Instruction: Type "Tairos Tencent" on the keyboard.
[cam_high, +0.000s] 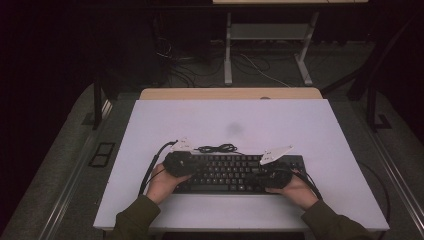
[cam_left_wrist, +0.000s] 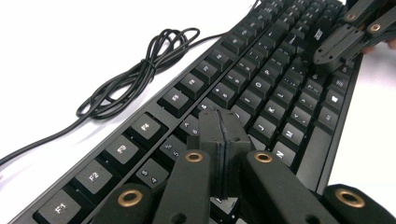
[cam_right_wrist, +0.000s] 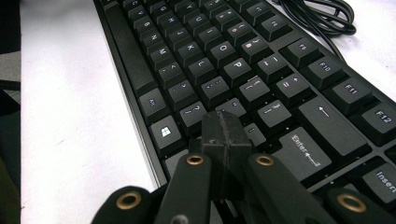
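A black keyboard (cam_high: 232, 172) lies near the front of the white table top (cam_high: 230, 125), its coiled black cable (cam_high: 217, 148) just behind it. My left gripper (cam_high: 186, 165) hovers over the keyboard's left end, its jaws pressed together with nothing between them; in the left gripper view its tips (cam_left_wrist: 223, 122) sit just above the number and letter keys (cam_left_wrist: 247, 100). Over the right end, my right gripper (cam_high: 267, 174) is shut and empty too, its tips (cam_right_wrist: 224, 126) poised above the keys near Enter (cam_right_wrist: 303, 151). The right gripper (cam_left_wrist: 343, 39) also appears far off in the left gripper view.
The cable bundle (cam_left_wrist: 135, 77) rests on the bare white surface behind the function row. A wooden strip (cam_high: 230, 93) runs along the table's far edge. Beyond it stand white desk legs (cam_high: 228, 50) and loose floor cables (cam_high: 260, 67). Both forearms wear olive sleeves (cam_high: 135, 220).
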